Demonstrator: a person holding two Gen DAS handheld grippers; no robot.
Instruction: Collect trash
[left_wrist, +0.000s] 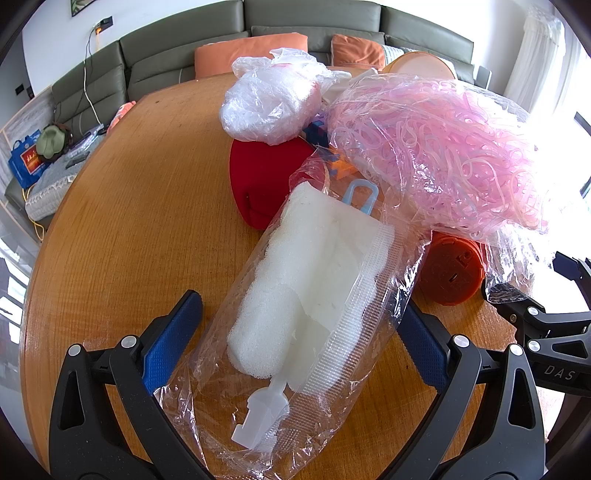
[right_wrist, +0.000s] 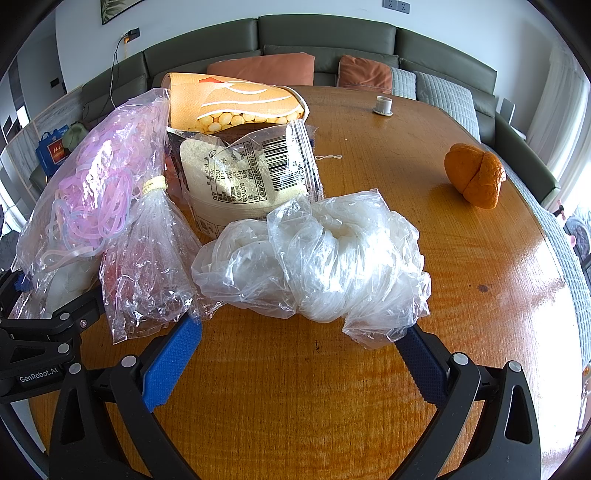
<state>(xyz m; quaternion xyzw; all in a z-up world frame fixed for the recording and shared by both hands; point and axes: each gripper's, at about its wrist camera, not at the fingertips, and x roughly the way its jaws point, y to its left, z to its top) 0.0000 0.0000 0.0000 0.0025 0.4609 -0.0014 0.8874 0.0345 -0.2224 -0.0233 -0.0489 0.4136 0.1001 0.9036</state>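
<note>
In the left wrist view my left gripper (left_wrist: 303, 317) is open, its blue fingers on either side of a clear wrapper holding a white sponge brush (left_wrist: 310, 291) that lies on the round wooden table (left_wrist: 122, 206). Beyond it lie a clear bag of pink rubber bands (left_wrist: 439, 155) and a crumpled clear plastic bag (left_wrist: 269, 103). In the right wrist view my right gripper (right_wrist: 303, 339) is open just in front of a crumpled clear plastic bag (right_wrist: 317, 258). The rubber-band bag (right_wrist: 92, 199) sits to its left, a barcoded food packet (right_wrist: 243, 177) behind.
A red cloth item (left_wrist: 255, 177) and an orange round container (left_wrist: 450, 273) lie by the sponge wrapper. An orange snack package (right_wrist: 236, 103), a small white cap (right_wrist: 384, 105) and an orange peel (right_wrist: 474, 175) sit on the table. A green sofa with orange cushions runs behind.
</note>
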